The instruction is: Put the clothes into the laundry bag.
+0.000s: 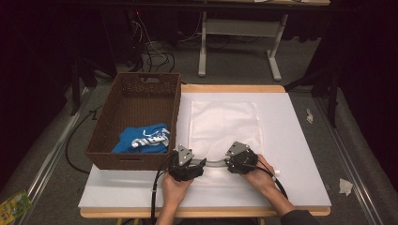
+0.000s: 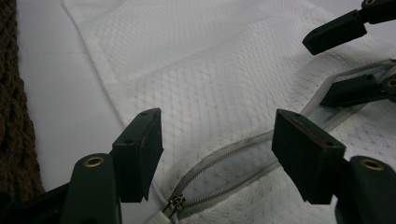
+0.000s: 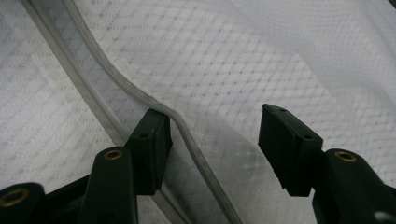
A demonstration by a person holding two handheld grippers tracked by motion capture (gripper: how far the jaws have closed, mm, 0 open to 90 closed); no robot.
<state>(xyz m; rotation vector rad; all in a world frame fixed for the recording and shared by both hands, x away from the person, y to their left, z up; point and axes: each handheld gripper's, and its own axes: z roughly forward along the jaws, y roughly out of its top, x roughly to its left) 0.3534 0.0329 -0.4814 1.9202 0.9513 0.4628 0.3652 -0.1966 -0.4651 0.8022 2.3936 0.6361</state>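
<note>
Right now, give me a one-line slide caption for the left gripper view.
Open left gripper poised over the white mesh bag, its zipper partly unzipped, pull nearest the camera.

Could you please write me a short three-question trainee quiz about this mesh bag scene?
1. True or false: the zipper of the white mesh bag is fully closed.
2. What lies inside the brown woven basket? A) a blue garment B) a red towel C) nothing
3. Fill in: the jaws of the left tongs and the right tongs both stand ____.

Key:
1. False; the zipper gapes open near the slider.
2. A, the blue garment.
3. Open; the bag's edge lies between them, and one jaw of the right tongs touches the zipper.
</note>
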